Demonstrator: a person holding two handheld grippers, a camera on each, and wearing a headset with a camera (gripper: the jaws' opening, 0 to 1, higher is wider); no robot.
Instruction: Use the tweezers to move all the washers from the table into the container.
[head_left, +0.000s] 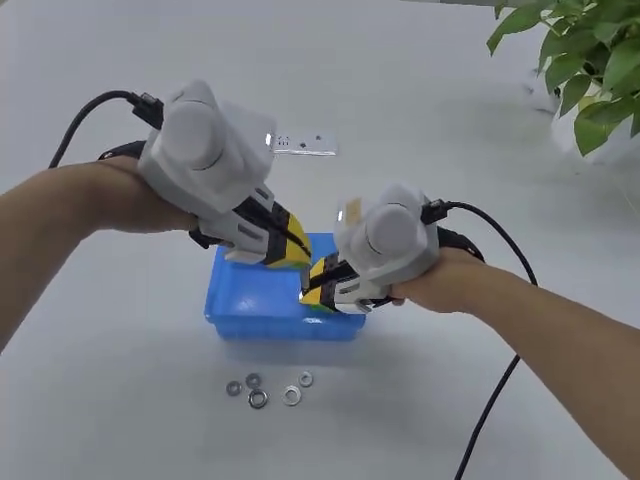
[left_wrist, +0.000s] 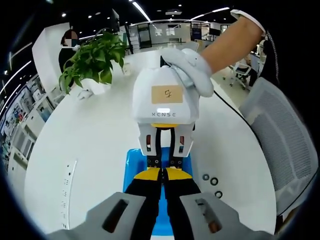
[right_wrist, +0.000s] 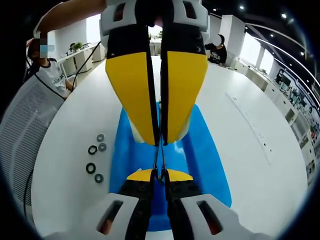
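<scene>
Jaws of the right gripper (right_wrist: 159, 176) are clamped on the tweezers (right_wrist: 159, 157). Left gripper (right_wrist: 160, 141) jaws are nearly closed at the tweezers' far end, grip unconfirmed. Five washers (head_left: 266, 388) lie on the desk (head_left: 120, 400), 6 o'clock of the container (head_left: 240, 300). Judged: no transfer made yet.

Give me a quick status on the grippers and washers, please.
Left gripper and right gripper both shut on tweezers, over blue container. Five washers on table. Nothing blocking.

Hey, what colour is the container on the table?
Blue. The container shows best in the head view.
</scene>
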